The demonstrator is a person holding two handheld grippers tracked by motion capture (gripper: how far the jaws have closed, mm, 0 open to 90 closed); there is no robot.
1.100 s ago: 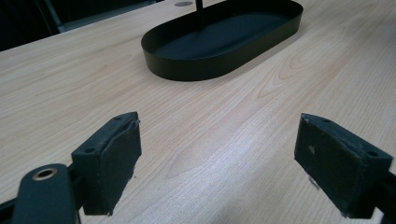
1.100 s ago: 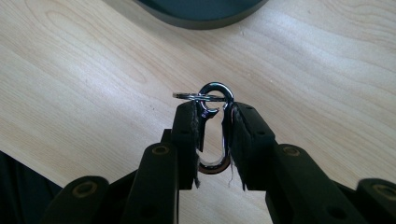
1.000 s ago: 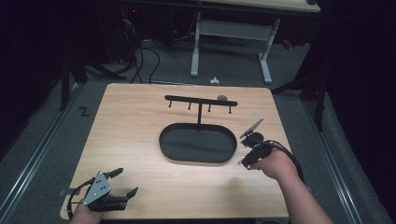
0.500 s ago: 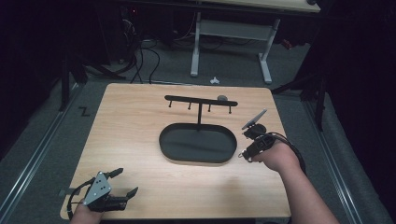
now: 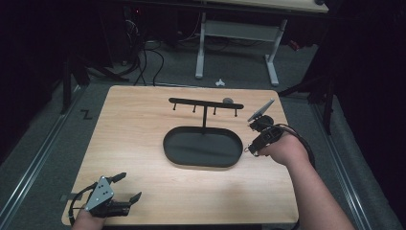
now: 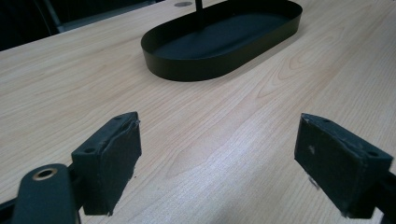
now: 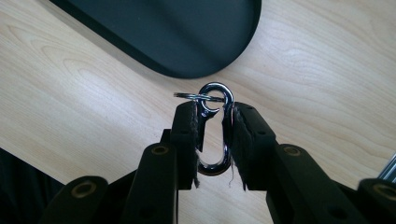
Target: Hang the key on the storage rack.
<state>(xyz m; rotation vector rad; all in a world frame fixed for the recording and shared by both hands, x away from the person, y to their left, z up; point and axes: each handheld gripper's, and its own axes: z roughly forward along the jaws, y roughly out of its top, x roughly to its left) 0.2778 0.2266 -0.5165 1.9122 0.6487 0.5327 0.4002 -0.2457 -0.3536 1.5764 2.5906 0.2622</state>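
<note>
The right tongs (image 7: 215, 140) are pinching a small shiny metal snap hook (image 7: 215, 133) with a thin split ring through its top, holding it above the pale wooden worktop (image 5: 143, 134) just right of the black oval metal tray (image 5: 203, 147). The left tongs (image 6: 219, 158) are resting spread wide at the near left corner, gripping nothing, well apart from the tray.

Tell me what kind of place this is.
Likely a lab or workshop data-collection bench: a bare wooden table on grey floor, loose cables behind it, another desk frame, dark surroundings.
</note>
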